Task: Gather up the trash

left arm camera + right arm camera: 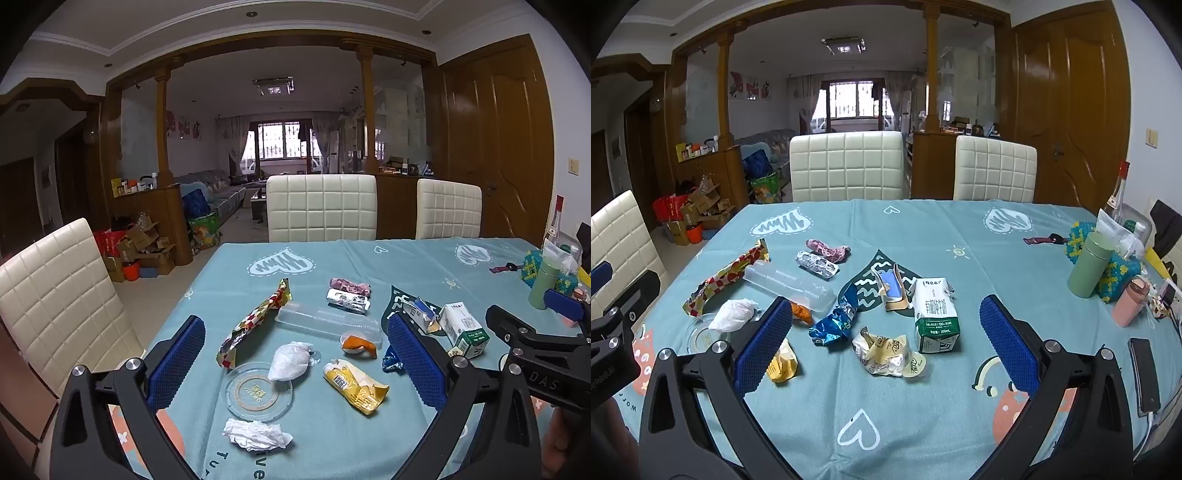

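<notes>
step: none collected yet. my left gripper (pixel 295 354) and right gripper (pixel 886 325) gape wide, empty. next: close on the milk carton (pixel 934 314) at twelve o'clock.

The trash lies close together in the middle of the table (pixel 923 424); gaps between pieces are narrow. The near part of the cloth is free for approach. On the right, a green flask (pixel 1087 266), a pink bottle (pixel 1128 304) and a phone (pixel 1144 374) block the way.

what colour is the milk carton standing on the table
The milk carton is white with a dark green band at its base, clearest in the right wrist view.
</notes>
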`<state>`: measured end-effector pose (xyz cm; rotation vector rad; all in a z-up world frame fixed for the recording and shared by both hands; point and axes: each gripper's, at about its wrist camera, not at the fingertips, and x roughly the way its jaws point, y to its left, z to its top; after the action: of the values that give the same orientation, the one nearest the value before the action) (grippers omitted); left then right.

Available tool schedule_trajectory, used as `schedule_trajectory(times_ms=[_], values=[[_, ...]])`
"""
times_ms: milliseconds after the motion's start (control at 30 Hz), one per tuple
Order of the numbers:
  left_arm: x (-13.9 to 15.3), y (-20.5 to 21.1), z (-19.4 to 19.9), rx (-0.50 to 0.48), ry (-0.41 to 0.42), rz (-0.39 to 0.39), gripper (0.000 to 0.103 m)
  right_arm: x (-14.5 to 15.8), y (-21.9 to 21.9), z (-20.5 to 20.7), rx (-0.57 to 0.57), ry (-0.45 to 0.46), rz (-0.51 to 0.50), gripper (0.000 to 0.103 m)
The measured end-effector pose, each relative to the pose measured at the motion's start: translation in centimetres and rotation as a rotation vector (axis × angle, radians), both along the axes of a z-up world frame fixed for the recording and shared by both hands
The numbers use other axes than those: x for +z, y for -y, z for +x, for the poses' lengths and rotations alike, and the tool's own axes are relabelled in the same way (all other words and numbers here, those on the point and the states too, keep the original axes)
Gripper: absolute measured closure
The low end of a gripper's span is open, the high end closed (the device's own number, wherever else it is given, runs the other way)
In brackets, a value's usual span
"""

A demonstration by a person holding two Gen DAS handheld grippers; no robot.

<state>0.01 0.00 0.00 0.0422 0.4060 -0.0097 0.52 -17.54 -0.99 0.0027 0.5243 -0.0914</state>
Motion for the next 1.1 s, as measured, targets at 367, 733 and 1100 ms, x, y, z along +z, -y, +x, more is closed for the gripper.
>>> schedule_trajectory(times_ms=[367, 733, 1100], values=[[0.0, 0.06, 0.02, 0.0, -0.002, 0.001, 0.006, -0.06, 0.05, -0.06, 0.001, 0.001, 0.01, 0.003], [-0.05, 0.08, 0.02, -0.001, -0.004, 0.001, 0.006, -0.17, 0.11, -0.06, -0.001, -0.001, 0.012, 0.003], [-0.03, 0.1, 0.1, -0.001, -0.007, 0.0, 0.006, -0.22, 0.19, -0.11, 0.0, -0.003, 0.016, 0.003]])
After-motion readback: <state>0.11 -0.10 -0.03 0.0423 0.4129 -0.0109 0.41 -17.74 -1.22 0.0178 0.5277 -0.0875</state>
